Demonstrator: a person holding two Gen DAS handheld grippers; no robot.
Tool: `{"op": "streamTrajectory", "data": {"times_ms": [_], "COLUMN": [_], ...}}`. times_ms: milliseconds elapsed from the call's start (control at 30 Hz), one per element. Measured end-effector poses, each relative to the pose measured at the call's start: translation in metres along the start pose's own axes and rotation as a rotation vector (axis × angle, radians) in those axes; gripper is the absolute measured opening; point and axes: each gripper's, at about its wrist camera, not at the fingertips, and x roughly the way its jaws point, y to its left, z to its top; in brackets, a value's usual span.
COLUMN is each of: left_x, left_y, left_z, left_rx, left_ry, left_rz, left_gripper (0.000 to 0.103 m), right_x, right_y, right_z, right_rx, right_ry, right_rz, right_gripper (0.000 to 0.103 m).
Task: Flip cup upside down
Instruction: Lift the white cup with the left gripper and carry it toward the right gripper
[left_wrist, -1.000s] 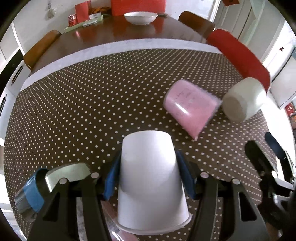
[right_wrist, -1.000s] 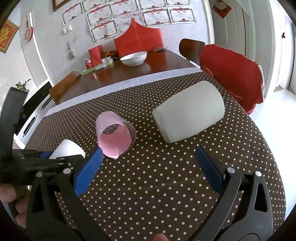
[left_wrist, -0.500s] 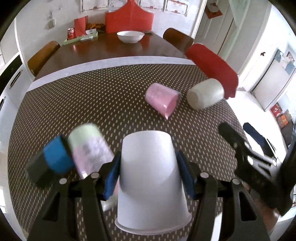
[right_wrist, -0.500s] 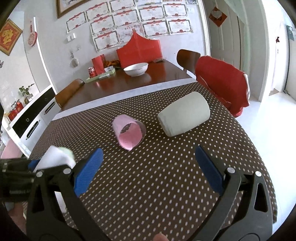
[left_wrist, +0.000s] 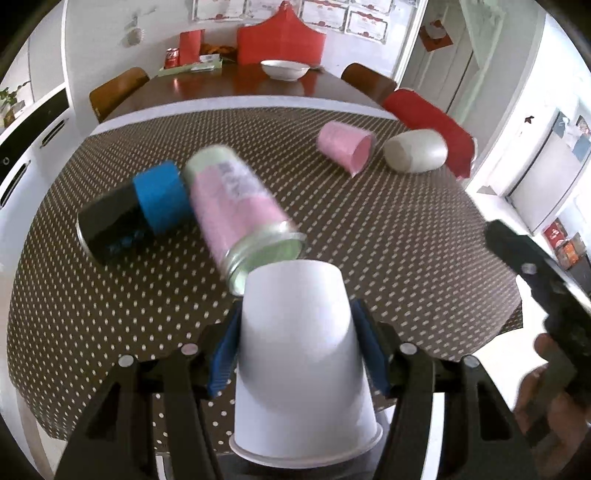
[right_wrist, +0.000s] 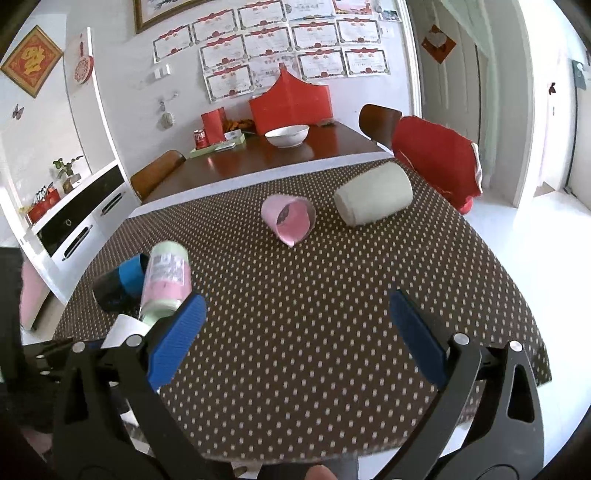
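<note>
My left gripper is shut on a white paper cup, its base pointing away and its rim toward the camera, held above the near edge of the dotted table. A part of the cup shows in the right wrist view. My right gripper is open and empty above the table's near side. It appears at the right of the left wrist view.
On the brown dotted tablecloth lie a pink-and-green cup, a black-and-blue cup, a pink cup and a grey-white cup, all on their sides. A red-covered chair stands at the far right.
Both grippers have pulled back and up from the table. The white cup stays gripped. The pink-and-green and black-and-blue cups have come into fuller view.
</note>
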Motion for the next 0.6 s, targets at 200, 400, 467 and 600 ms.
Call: {"op": "streamTrajectory", "data": {"times_ms": [200, 400, 467, 600], "left_x": [0.017, 0.016, 0.013, 0.013], "left_y": [0.014, 0.015, 0.013, 0.017], "left_z": [-0.01, -0.008, -0.009, -0.011], "left_rx": [-0.033, -0.034, -0.031, -0.044], "left_ry": [-0.003, -0.009, -0.022, -0.006], "left_rz": [0.0, -0.014, -0.001, 0.024], "left_gripper": [0.059, 0.079, 0.081, 0.083], "right_x": [-0.01, -0.015, -0.014, -0.014], "right_y": [0.007, 0.015, 0.017, 0.021], "right_z": [-0.012, -0.016, -0.016, -0.017], "right_rx": [-0.013, -0.024, -0.024, -0.027], "right_ry": [-0.007, -0.015, -0.013, -0.01], "right_rz": [-0.004, -0.002, 0.002, 0.007], "right_gripper": [0.098, 0.098, 0.098, 0.098]}}
